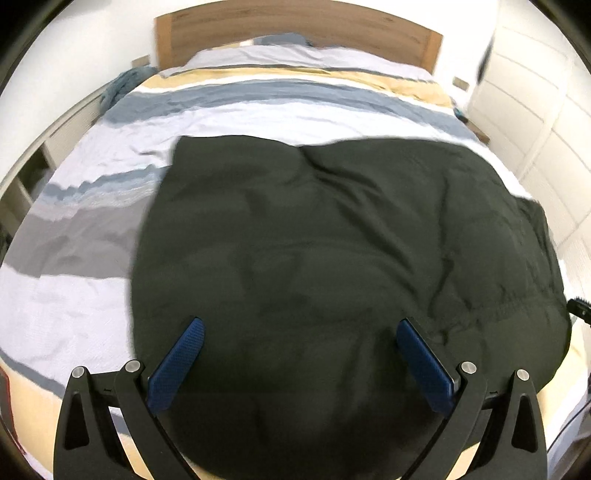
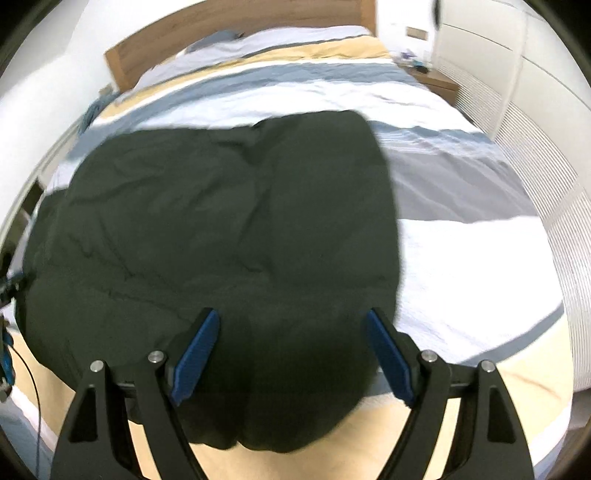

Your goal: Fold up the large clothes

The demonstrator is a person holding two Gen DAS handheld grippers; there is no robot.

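A large dark green-black garment (image 1: 332,258) lies spread and wrinkled on the striped bed cover (image 1: 92,314). It also fills the middle of the right wrist view (image 2: 221,240). My left gripper (image 1: 300,325) is open above the garment's near edge, its blue pads (image 1: 177,369) wide apart and empty. My right gripper (image 2: 291,317) is open too, over the garment's near right part, with nothing between its blue pads (image 2: 195,354). A seam runs along the garment's right side (image 1: 517,306).
The bed has a wooden headboard (image 1: 295,26) and pillows (image 1: 280,48) at the far end. White wardrobe doors (image 1: 535,92) stand to the right, a bedside table (image 2: 436,79) beside them. Shelving (image 1: 33,173) lies to the left. A cable (image 2: 33,387) hangs at the left edge.
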